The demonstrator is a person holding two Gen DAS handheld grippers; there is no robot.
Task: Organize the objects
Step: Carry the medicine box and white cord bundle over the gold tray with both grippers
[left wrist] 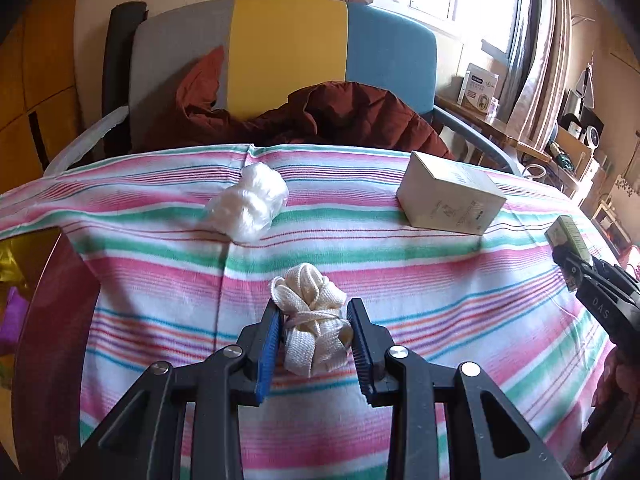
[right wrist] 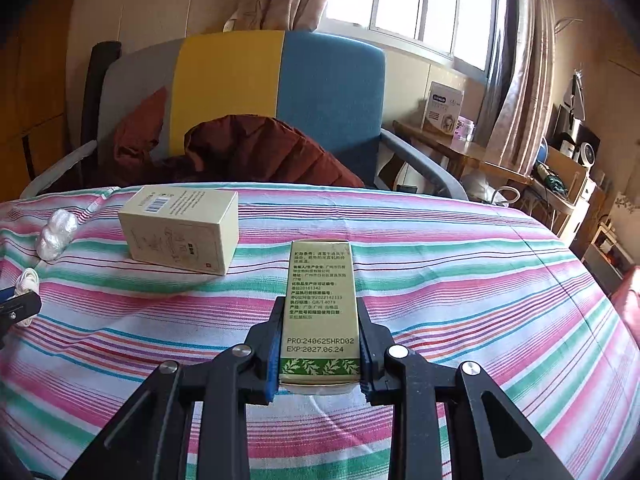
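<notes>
Left gripper (left wrist: 314,330) clamps the cream lace bundle (left wrist: 310,316) over the striped cloth (left wrist: 400,280); right gripper (right wrist: 320,340) pinches the green box (right wrist: 320,308). Beige box (left wrist: 450,198) and plastic wad (left wrist: 248,206) lie unsorted.

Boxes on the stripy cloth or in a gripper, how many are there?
2. The beige box sits on the striped cloth near its far edge; the narrow green box is clamped in the right gripper.

Open striped cloth (right wrist: 480,280) runs wide to the right of the green carton, nothing in the way there. Left side is tighter: the beige box (right wrist: 180,232) stands near, the plastic wad (left wrist: 248,204) beyond, and the armchair (left wrist: 288,60) walls off the far edge.
</notes>
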